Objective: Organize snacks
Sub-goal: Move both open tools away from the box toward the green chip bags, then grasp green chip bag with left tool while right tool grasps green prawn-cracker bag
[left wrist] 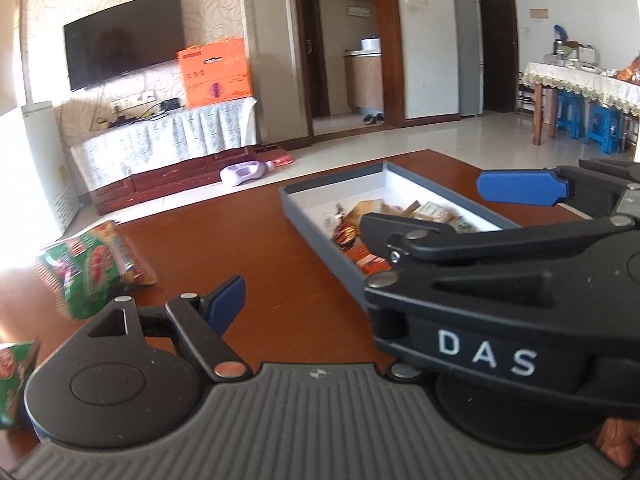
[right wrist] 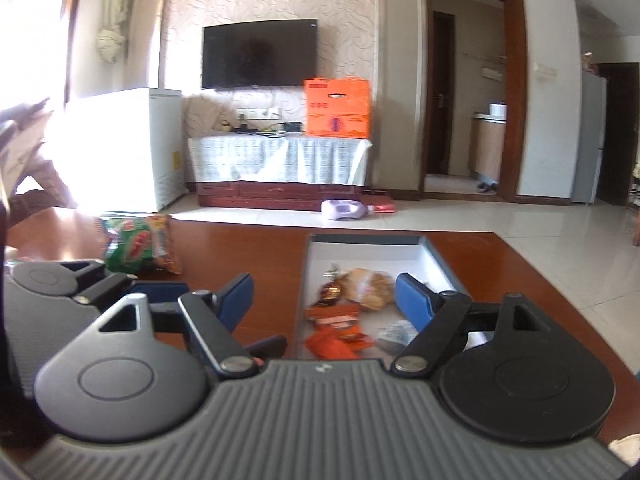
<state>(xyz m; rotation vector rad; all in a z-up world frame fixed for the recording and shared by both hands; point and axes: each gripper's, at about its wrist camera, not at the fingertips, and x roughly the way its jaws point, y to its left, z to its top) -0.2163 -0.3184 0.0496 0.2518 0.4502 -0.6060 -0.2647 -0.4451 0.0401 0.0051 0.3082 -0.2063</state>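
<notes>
White letters "DAS" mark the black right gripper [left wrist: 520, 216], spread wide above the grey rectangular snack tray [right wrist: 440, 258]. The left gripper's [left wrist: 224, 300] spread cannot be told. Its wrapper print is unreadable: the green foil snack bag [left wrist: 92, 268].

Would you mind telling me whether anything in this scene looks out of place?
Yes: one green snack bag lies on the wooden table, left of the grey box that holds the other snacks. A lilac bottle also lies on its side on the floor by the TV cabinet.

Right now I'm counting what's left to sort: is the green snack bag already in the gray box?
No, the green bag lies on the table, left of the box.
</notes>
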